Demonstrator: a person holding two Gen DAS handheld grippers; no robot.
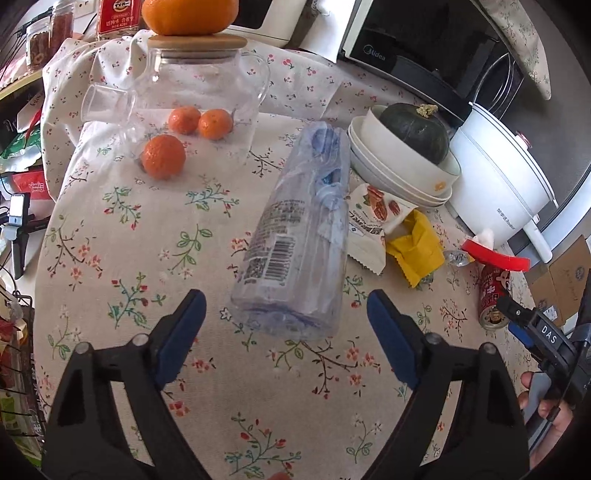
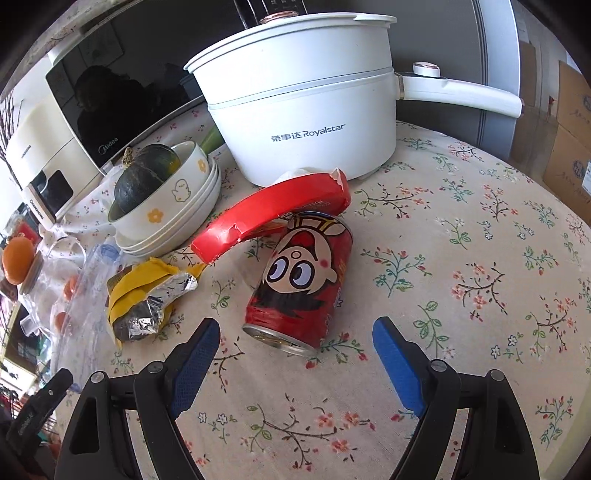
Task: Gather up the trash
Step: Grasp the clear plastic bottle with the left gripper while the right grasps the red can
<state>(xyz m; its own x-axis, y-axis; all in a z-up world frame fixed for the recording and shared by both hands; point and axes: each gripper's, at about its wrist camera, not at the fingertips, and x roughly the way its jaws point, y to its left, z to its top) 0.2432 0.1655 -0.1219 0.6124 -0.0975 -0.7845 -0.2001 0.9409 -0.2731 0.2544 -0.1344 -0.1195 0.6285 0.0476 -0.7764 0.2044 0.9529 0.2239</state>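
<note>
An empty clear plastic bottle (image 1: 299, 236) lies on its side on the floral tablecloth (image 1: 147, 258), its base just ahead of my open left gripper (image 1: 286, 314). A dented red drink can (image 2: 299, 280) lies on its side just ahead of my open right gripper (image 2: 295, 341); it also shows in the left wrist view (image 1: 493, 295). A torn red paper bowl piece (image 2: 273, 214) leans on the can. A yellow and foil wrapper (image 2: 147, 295) lies left of the can. A white nut snack wrapper (image 1: 373, 225) lies beside the bottle.
A white electric pot (image 2: 306, 122) stands behind the can. Stacked white bowls (image 2: 173, 214) hold a dark green squash (image 2: 136, 181). A glass jug (image 1: 207, 92) with an orange (image 1: 190, 14) on its lid and three tangerines (image 1: 164, 157) stand far left. A microwave (image 1: 424, 48) is behind.
</note>
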